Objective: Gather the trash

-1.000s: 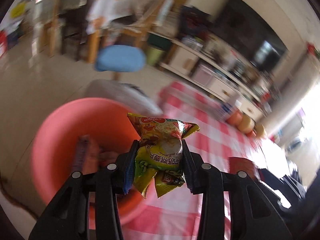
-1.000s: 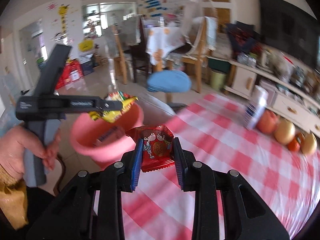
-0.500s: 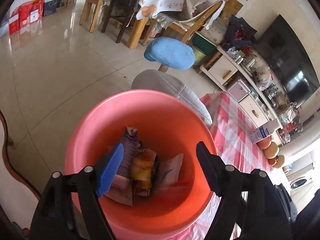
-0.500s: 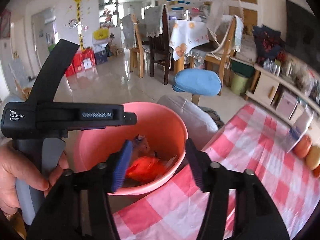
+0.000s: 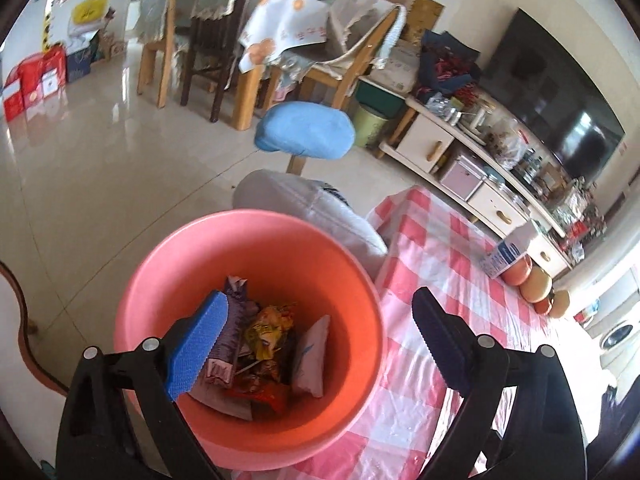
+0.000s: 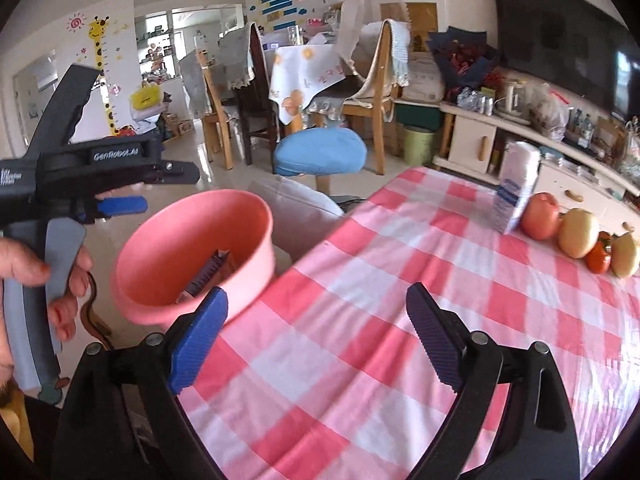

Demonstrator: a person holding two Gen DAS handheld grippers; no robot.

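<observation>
Above the pink bucket [image 5: 256,240], we have just opened both grippers [image 5: 320,336] [image 6: 316,332] wide, empty, their wrappers [image 5: 268,328] now binned

one pink bucket [image 5: 248,240], four fruits [image 6: 576,232] at three o'clock, one carton [image 6: 516,188] (wrappers inside uncountable).

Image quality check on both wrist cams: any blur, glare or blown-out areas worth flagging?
Left wrist view: sharp on the wrappers in the pink plastic bucket; glare on the glossy tiled floor; far right edge blown out by daylight. Right wrist view: sharp on the pink checked tablecloth, dark television reflecting light. Both: strong fisheye bending, black vignette corners.
</observation>
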